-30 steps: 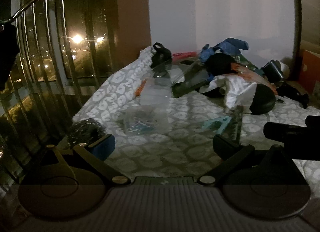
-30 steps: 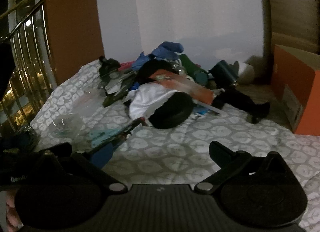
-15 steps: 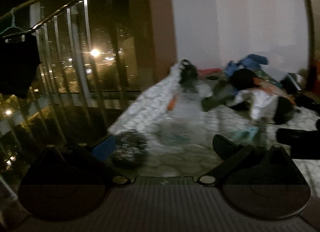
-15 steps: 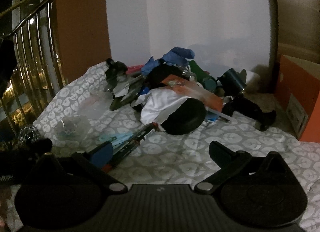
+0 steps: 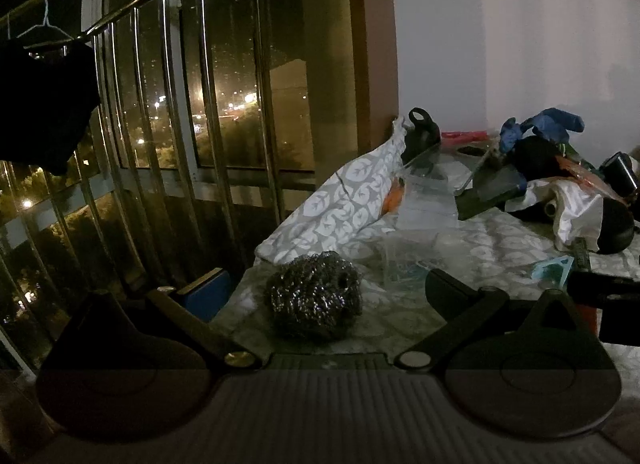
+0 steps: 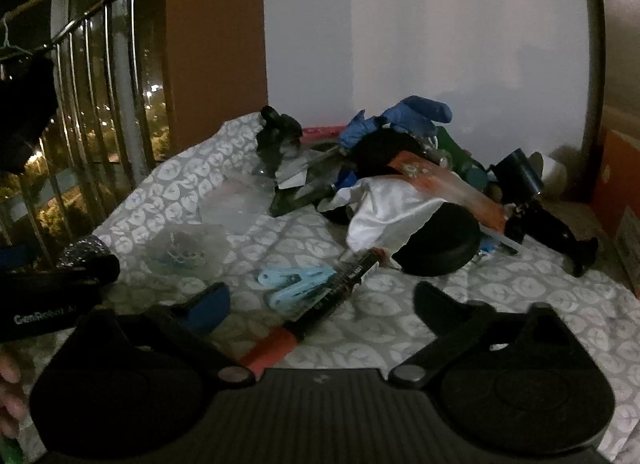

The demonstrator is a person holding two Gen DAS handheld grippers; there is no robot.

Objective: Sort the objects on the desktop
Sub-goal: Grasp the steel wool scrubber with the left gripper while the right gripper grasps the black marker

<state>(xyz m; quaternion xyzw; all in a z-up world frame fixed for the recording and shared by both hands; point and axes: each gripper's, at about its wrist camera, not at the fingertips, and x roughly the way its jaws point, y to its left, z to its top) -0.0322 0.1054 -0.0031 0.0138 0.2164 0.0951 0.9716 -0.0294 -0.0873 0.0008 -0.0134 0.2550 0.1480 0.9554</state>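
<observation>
A steel wool scrubber [image 5: 316,296] lies on the grey patterned cloth [image 5: 348,199] at the table's left edge. My left gripper [image 5: 324,292] is open and the scrubber sits between its fingers; whether they touch it I cannot tell. My right gripper [image 6: 320,300] is open over a black and orange tube [image 6: 320,312] and a light blue clip [image 6: 296,282]. The scrubber also shows in the right wrist view [image 6: 82,250] behind the left gripper's body. A pile of objects [image 6: 400,183] lies at the back: blue glove, white cloth, black round case.
A clear plastic bag [image 6: 188,248] and clear containers [image 5: 428,199] lie between the scrubber and the pile. An orange box [image 6: 616,199] stands at the right. A metal window railing [image 5: 160,143] runs along the left beyond the table edge.
My left gripper swung left, so the scrubber now sits between its fingers. My right gripper moved forward and down over the tube and clip.
</observation>
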